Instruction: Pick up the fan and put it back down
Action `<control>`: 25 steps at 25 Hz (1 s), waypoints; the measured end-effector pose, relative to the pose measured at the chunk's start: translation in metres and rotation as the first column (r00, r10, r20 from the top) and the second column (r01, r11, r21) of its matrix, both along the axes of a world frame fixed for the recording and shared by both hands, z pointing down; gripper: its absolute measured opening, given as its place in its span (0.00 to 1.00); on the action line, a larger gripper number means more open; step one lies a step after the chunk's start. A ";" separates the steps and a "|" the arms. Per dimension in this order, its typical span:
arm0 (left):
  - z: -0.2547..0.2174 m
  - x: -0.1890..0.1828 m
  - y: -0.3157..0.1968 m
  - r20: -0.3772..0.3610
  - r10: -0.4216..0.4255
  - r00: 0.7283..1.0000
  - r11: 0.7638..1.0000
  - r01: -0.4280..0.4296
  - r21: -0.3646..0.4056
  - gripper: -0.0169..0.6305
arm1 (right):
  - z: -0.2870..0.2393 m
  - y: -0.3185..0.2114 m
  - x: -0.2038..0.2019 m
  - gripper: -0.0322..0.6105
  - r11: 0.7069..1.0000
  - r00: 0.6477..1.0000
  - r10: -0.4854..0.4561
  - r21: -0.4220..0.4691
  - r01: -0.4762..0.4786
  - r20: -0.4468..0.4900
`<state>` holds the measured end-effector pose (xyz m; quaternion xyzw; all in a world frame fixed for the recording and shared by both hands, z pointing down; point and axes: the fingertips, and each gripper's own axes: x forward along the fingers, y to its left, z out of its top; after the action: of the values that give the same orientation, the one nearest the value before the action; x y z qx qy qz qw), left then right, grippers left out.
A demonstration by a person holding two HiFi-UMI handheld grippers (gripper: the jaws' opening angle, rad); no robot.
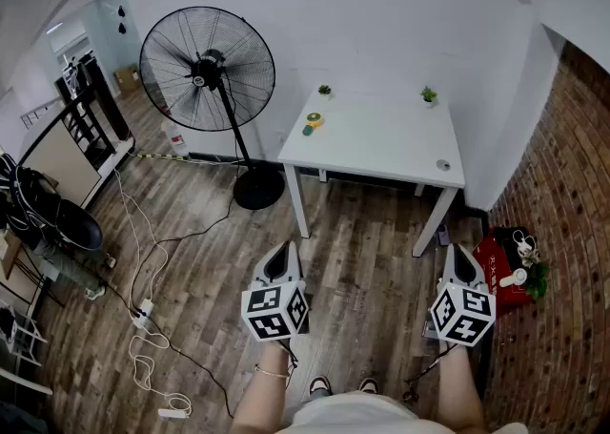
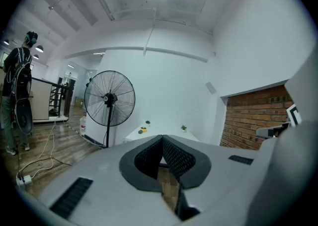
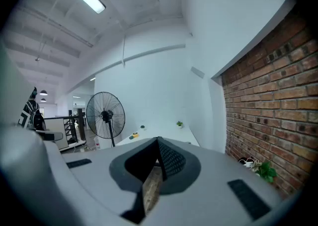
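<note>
Yellow-green item on table too small to ID; wearer's forearms cut off by btm edge.

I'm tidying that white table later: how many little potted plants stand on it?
2. The left plant stands by the far edge of the white table, near its left corner; the right plant stands near the far right corner. None looks hidden.

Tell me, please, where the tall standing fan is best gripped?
Probably the slim black pole of the standing fan, below the wide grille and above the round base; come level from the open floor side, since the wall lies behind and the table beside it.
</note>
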<state>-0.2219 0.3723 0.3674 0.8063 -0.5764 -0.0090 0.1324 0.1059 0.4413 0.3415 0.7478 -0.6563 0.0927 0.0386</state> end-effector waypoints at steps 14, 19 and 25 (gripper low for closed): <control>0.012 0.002 0.004 -0.009 -0.007 1.000 1.000 0.006 -0.020 0.04 | 0.015 -0.002 -0.003 0.05 0.999 0.998 -0.028 -0.030 0.030 0.060; 0.011 0.008 0.006 -0.007 -0.004 1.000 1.000 0.004 -0.025 0.04 | 0.018 -0.004 0.004 0.05 0.999 0.997 -0.025 -0.040 0.028 0.078; 0.010 0.017 0.010 -0.026 -0.001 1.000 1.000 0.000 -0.031 0.05 | 0.020 -0.005 0.011 0.05 0.998 0.996 -0.039 -0.040 0.043 0.080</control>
<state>-0.2050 0.3823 0.3779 0.8038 -0.5750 -0.0107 0.1523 0.1170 0.4363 0.3618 0.7290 -0.6704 0.1351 0.0303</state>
